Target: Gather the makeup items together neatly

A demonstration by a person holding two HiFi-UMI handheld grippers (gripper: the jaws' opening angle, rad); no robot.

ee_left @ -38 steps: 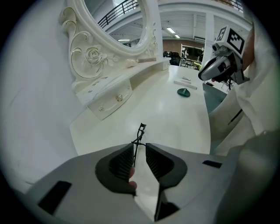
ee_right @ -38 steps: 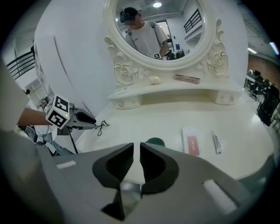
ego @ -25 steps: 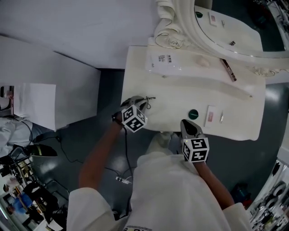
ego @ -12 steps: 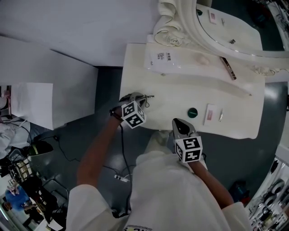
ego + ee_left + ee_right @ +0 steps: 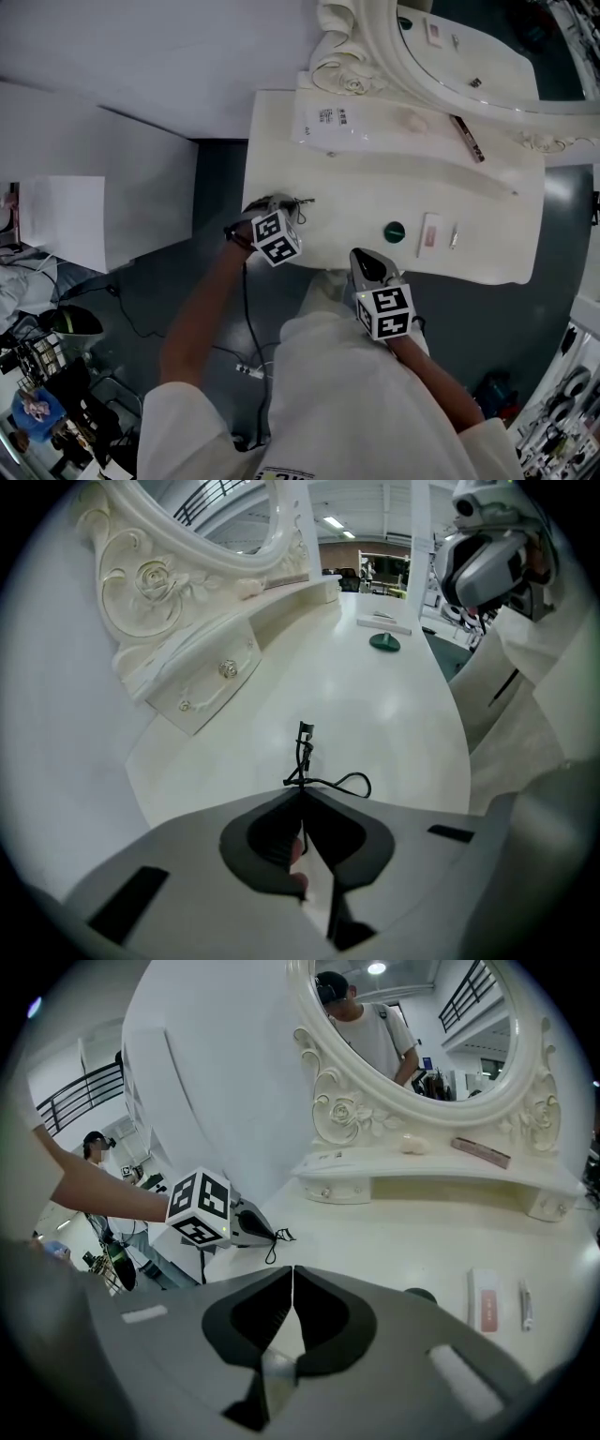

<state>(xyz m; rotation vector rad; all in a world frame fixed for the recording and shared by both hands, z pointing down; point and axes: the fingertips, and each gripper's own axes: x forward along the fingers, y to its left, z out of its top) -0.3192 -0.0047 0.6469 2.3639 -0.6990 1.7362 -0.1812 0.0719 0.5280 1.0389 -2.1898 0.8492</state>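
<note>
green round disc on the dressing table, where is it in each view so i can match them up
Head view: the green disc lies right of centre on the tabletop.
Left gripper view: the green disc is upper right, far along the tabletop.
Right gripper view: the green disc is lower right, half hidden behind the right gripper.
Shared landmark: the white case with a pink label lies beside it in all three.
</note>
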